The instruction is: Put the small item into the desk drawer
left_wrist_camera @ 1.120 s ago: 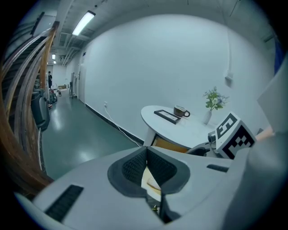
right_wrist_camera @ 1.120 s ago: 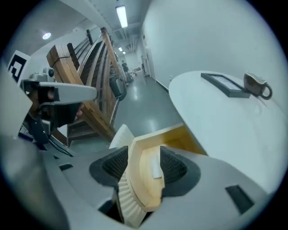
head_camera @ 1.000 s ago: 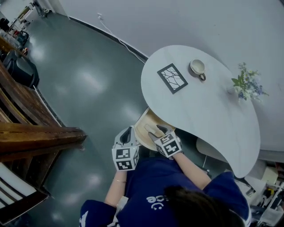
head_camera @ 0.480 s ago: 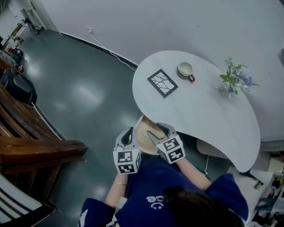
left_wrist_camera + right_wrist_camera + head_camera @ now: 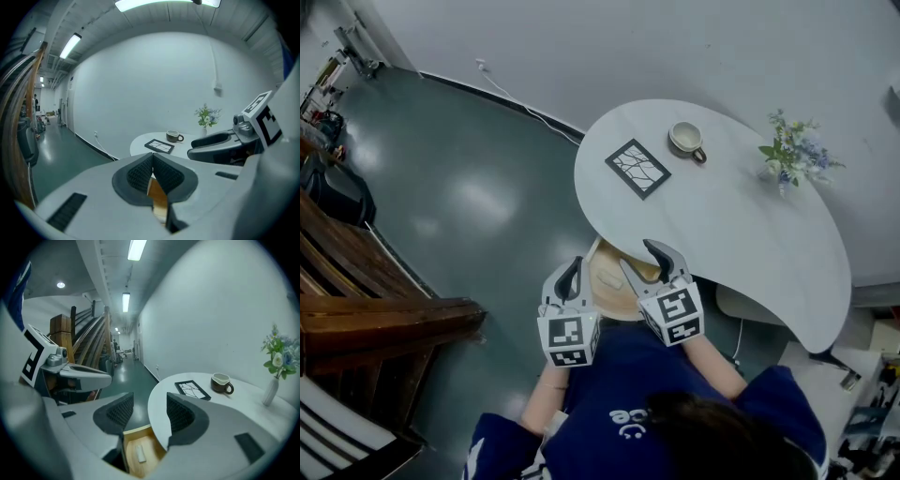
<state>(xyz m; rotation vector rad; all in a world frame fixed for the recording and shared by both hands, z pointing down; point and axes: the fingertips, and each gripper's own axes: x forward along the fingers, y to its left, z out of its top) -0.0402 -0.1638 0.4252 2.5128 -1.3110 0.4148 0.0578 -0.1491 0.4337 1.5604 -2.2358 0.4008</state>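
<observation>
Under the white table's (image 5: 741, 244) near edge, the wooden drawer (image 5: 605, 298) stands pulled out. A small pale flat item (image 5: 607, 278) lies on its bottom, and the right gripper view looks down on the same item (image 5: 140, 453) in the drawer (image 5: 136, 439). My right gripper (image 5: 642, 261) hovers open over the drawer's right side with nothing between its jaws (image 5: 149, 416). My left gripper (image 5: 571, 272) hangs at the drawer's left rim; its pads meet, shut on nothing (image 5: 152, 171).
On the table top are a black-framed picture (image 5: 637, 168), a cup (image 5: 686, 139) and a vase of flowers (image 5: 791, 159). Dark wooden stairs (image 5: 375, 309) stand to the left across grey floor. The person's body is close behind both grippers.
My right gripper has drawn back and up out of the drawer, leaving the small item lying inside. The left gripper has stayed at the drawer's left rim.
</observation>
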